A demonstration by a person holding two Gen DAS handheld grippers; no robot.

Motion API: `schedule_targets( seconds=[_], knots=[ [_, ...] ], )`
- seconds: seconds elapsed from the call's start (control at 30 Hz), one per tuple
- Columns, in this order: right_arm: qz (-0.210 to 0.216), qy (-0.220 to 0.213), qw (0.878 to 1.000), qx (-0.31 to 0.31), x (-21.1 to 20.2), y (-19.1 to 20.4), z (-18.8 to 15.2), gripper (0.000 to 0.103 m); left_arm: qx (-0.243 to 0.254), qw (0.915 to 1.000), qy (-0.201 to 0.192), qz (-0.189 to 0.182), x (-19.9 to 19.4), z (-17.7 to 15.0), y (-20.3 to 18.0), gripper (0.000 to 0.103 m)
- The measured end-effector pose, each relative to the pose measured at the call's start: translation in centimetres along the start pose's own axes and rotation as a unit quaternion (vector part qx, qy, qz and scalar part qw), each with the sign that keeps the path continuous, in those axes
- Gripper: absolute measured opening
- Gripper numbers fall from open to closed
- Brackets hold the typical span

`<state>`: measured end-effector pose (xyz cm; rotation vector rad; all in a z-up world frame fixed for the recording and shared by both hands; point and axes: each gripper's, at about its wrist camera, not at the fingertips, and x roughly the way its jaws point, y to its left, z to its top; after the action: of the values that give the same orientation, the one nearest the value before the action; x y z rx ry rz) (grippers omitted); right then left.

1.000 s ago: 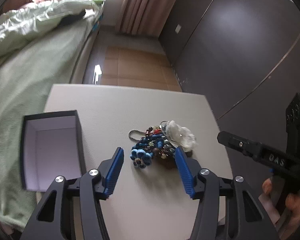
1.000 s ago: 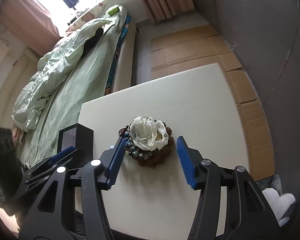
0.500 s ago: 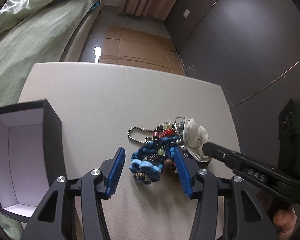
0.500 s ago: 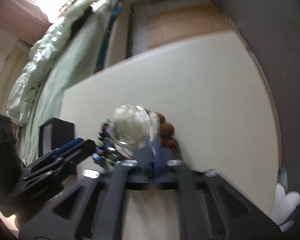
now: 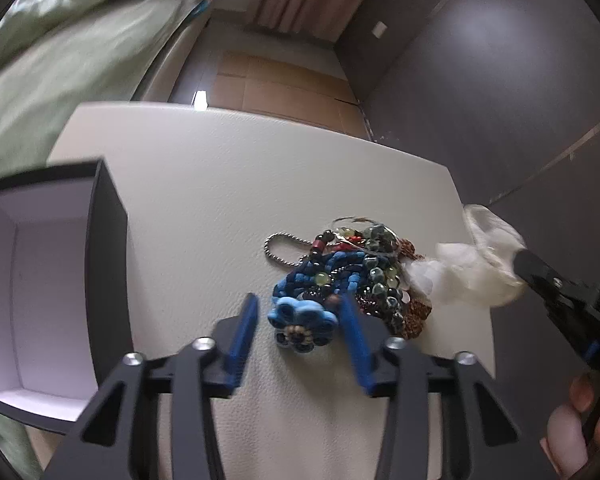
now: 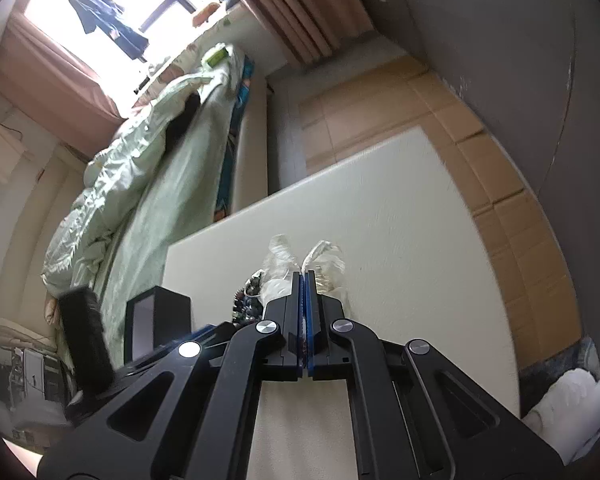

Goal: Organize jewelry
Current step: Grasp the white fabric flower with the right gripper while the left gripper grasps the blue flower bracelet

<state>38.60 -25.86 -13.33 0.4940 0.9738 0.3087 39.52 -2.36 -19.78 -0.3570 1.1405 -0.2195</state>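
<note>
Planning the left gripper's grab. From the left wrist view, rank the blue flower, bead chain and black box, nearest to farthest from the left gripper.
1. Blue flower: between the closing jaws of the left gripper.
2. Bead chain: just beyond, on the table.
3. Black box: off to the left.

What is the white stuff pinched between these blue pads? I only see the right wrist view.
Observer: A thin bag. It reaches from a jewelry pile to the right gripper, which is shut on it.
Visitor: What is the other gripper doing?
Observer: The left gripper straddles a blue flower at the pile's near edge. Its jaws are closing but not yet pinching.
Visitor: Is anything in the box?
Observer: The box is open, and its white inside shows nothing, as far as the left wrist view reaches.
</note>
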Motion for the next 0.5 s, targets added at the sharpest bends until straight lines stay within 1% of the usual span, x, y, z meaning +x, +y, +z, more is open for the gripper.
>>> schedule_targets(
  seconds=[0.03,0.2,0.3,0.4,0.43,0.5],
  knots=[
    [0.000,-0.004,1.000,0.000,-0.3,0.0,0.0,0.003,-0.012,0.9999,-0.003,-0.001,0.1,0.0,0.3,0.033],
    [0.002,-0.006,1.000,-0.003,-0.7,0.2,0.1,0.003,-0.030,0.9992,-0.016,0.019,0.0,-0.3,0.3,0.033],
    [0.001,-0.008,1.000,-0.005,-1.0,0.2,0.0,0.003,-0.050,0.9981,-0.030,0.021,-0.7,-0.5,0.6,0.029],
    [-0.001,-0.006,1.000,-0.002,-1.0,0.1,-0.1,0.003,-0.056,0.9973,-0.043,0.020,-1.9,-0.6,0.8,0.028],
    [-0.001,-0.006,1.000,-0.002,-1.0,0.0,0.0,0.003,-0.051,0.9975,-0.043,0.021,-2.1,-0.6,0.6,0.028],
    [0.000,-0.004,1.000,0.000,-1.1,-0.1,0.0,0.003,-0.040,0.9986,-0.026,0.020,-1.7,-0.9,0.5,0.028]
  ],
)
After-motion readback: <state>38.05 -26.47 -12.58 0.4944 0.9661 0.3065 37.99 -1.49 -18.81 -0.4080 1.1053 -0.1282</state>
